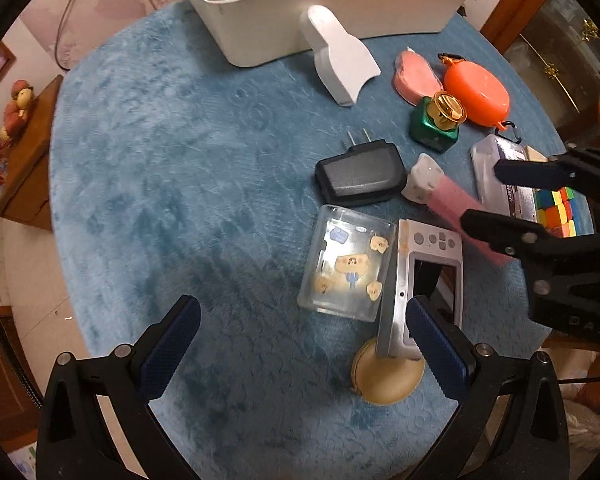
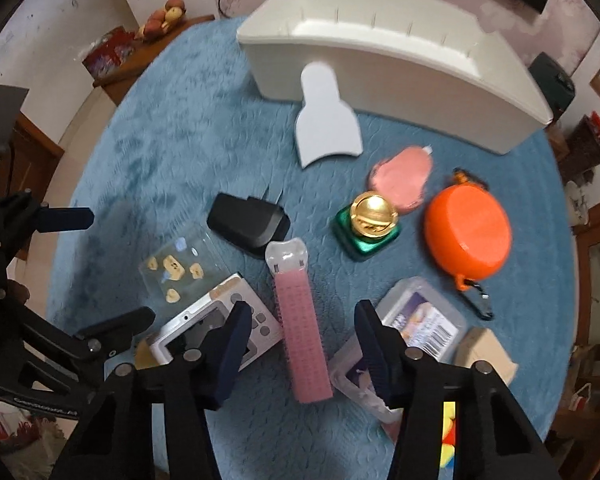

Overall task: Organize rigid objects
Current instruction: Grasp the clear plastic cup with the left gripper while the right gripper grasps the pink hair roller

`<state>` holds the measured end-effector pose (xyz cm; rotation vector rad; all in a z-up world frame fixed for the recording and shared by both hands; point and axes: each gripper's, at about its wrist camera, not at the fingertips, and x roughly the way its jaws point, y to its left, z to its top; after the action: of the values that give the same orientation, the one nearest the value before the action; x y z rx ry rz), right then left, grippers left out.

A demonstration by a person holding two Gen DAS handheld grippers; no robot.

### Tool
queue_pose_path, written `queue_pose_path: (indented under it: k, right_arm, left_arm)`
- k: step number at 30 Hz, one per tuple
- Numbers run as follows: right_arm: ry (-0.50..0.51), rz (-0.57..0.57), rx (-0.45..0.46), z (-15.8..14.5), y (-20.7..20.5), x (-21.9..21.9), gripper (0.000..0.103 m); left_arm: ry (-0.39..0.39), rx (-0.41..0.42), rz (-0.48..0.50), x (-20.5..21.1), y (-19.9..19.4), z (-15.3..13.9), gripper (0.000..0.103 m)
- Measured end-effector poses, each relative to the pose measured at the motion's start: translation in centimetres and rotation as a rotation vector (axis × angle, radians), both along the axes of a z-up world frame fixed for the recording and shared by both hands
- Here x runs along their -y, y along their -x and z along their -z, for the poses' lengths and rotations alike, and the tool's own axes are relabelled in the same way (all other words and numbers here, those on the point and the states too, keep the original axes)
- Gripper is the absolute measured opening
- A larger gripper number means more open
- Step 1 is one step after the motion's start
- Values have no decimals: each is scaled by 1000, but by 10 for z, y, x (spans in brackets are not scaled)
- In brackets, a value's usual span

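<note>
A white storage bin stands at the far side of the blue cloth. My left gripper is open, low over the cloth; its right finger is beside a silver camera. My right gripper is open, its fingers on either side of a pink hair roller without touching it. The right gripper also shows in the left wrist view.
Around lie a black charger, clear sticker case, green bottle with gold cap, orange pouch, pink soap-like piece, white scoop, clear card box, colour cube, beige disc.
</note>
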<state>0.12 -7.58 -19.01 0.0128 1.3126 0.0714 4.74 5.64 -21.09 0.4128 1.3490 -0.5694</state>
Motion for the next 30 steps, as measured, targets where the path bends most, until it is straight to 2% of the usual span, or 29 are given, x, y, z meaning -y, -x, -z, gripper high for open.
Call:
queue_pose_path:
  k: [3,10,12,21,30]
  right_arm:
    - [3,-11,-23,13,-6,0,41]
    - [-26,-13,-68,31,-13,4,33]
    - [-32,-2,-101,36,-12,7,25]
    - [-26,10,-96,27,6,17,24]
    - [39,-15,-99,32,9,2,25]
  left_arm:
    - [-12,-5,6,3,-8,7,102]
    - [-19,-5,31,7,-15,16,102]
    - [-29,1,33,10,-17,20,102]
    - [-37,-7,30,7,-37,30,103]
    - [-83,11,30,27,-26,39,103]
